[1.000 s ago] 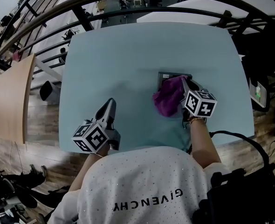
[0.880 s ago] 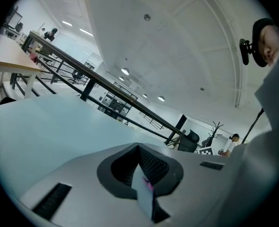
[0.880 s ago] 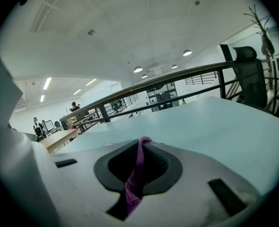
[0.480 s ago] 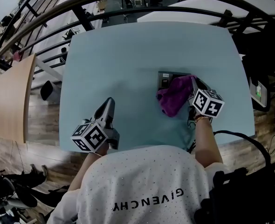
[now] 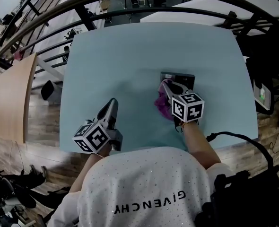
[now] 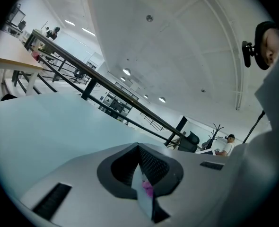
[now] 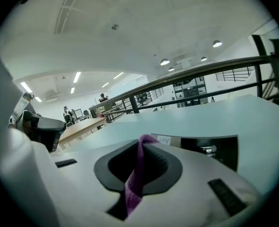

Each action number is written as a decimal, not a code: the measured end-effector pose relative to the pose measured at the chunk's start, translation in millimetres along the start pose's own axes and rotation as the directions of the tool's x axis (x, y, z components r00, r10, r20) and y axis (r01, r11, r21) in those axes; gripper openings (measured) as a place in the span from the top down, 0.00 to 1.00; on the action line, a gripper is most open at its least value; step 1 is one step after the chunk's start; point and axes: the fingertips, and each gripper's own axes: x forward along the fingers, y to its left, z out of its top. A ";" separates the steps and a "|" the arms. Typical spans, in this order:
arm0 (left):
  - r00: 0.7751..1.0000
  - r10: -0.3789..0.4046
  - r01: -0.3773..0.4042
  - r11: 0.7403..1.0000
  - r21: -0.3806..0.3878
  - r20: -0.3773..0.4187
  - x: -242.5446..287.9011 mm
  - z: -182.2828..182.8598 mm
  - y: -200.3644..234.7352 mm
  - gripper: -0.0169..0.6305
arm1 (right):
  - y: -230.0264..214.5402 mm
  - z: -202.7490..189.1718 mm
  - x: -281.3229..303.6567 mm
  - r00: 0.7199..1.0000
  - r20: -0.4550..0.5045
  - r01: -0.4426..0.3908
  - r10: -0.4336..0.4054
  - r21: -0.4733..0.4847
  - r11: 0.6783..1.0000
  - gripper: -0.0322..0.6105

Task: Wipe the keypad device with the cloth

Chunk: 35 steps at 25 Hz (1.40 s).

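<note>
Head view: my right gripper [image 5: 166, 85] reaches over the near edge of the keypad device [image 5: 182, 76], a dark flat rectangle lying on the pale blue table [image 5: 130, 51], right of its centre. The purple cloth [image 5: 161, 103] is bunched under and to the left of this gripper, covering the device's lower left part. Right gripper view: my jaws are pinched on a fold of the cloth [image 7: 137, 174], which runs up between them as a narrow strip; the device [image 7: 210, 148] lies just beyond, to the right. My left gripper [image 5: 112, 104] rests on the table near its front edge, well apart from the device. Left gripper view: its jaws [image 6: 142, 174] are pressed together, holding nothing, leaving only a thin slit.
</note>
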 end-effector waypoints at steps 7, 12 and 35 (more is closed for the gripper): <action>1.000 0.012 -0.011 1.000 -0.011 0.003 -3.3 -2.8 2.3 0.97 | -0.8 -6.8 11.5 0.999 -0.038 0.009 -0.009 0.004 1.000 0.92; 1.000 0.012 -0.012 1.000 -0.010 0.006 -5.3 -3.2 2.7 0.97 | -10.3 -8.1 7.3 0.999 -0.037 0.037 -0.036 0.026 0.999 0.92; 1.000 -0.025 0.025 1.000 -0.005 -0.011 10.6 -6.3 -5.8 0.97 | -79.8 -15.4 -40.4 0.980 0.007 0.197 -0.199 0.134 0.971 0.92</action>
